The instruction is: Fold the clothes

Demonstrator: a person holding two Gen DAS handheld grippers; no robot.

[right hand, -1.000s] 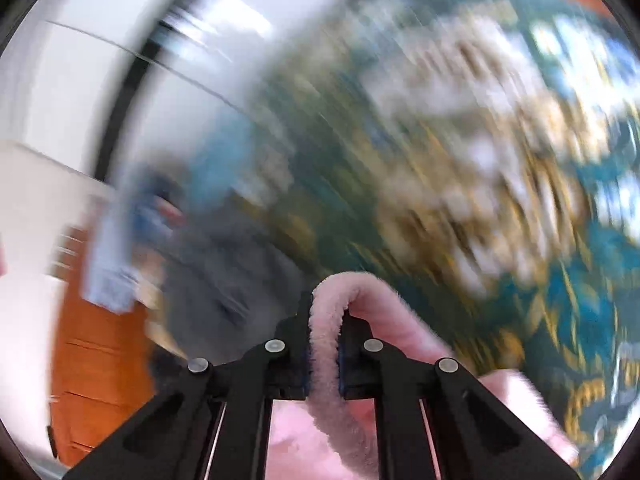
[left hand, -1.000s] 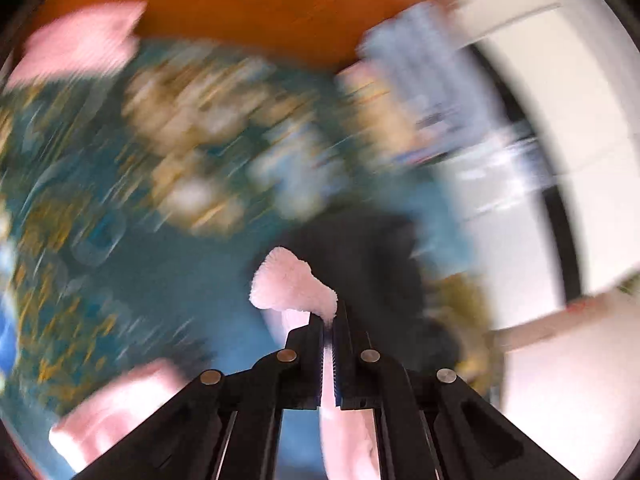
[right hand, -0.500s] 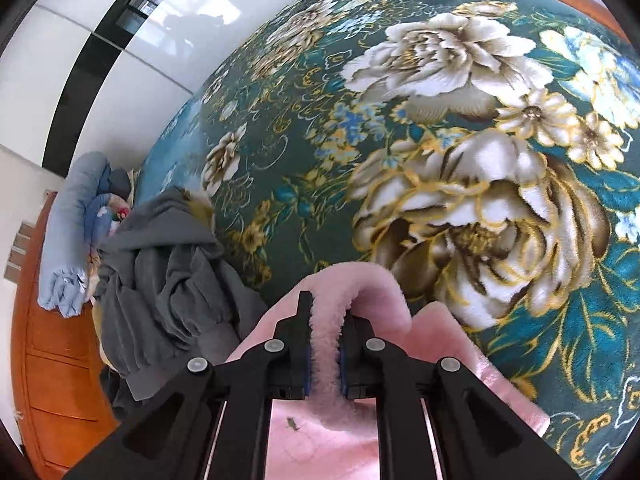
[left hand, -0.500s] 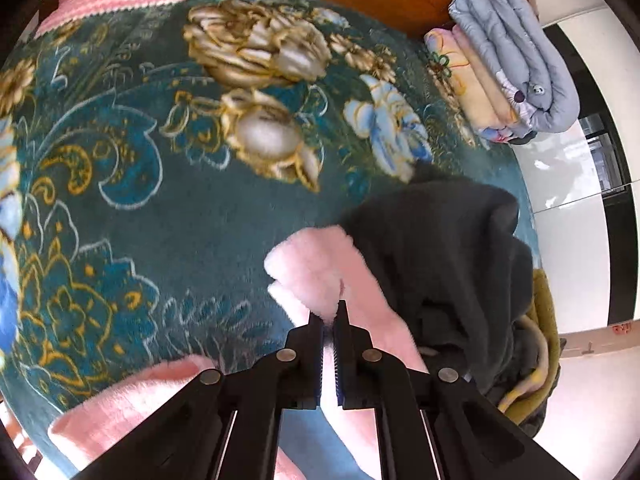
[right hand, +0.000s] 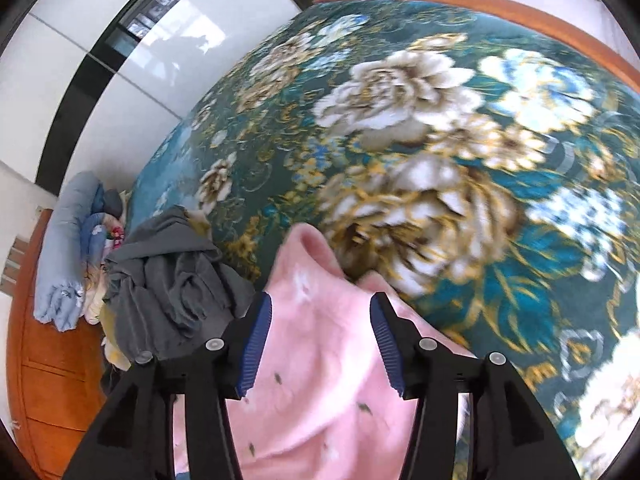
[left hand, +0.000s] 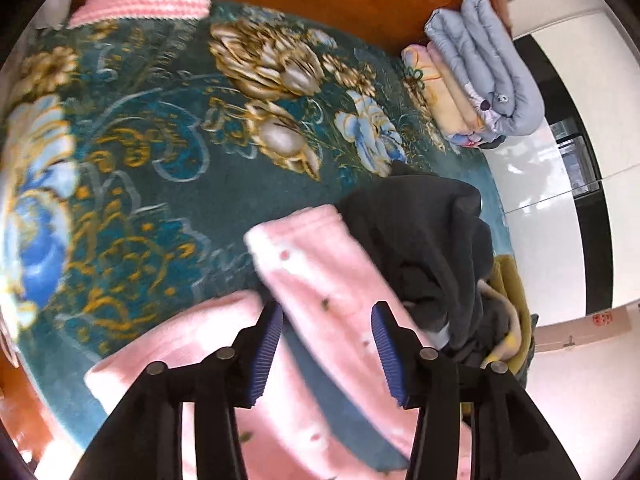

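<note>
Your left claw (left hand: 326, 316) and right claw (right hand: 320, 306) have just opened; the pink garment (left hand: 320, 264) lies released between their jaws on the bedspread (left hand: 152, 168).

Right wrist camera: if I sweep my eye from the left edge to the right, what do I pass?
Rolled blue-grey bedding → crumpled grey garment → fluffy pink garment, lying between the open right gripper fingers → floral teal blanket.
</note>
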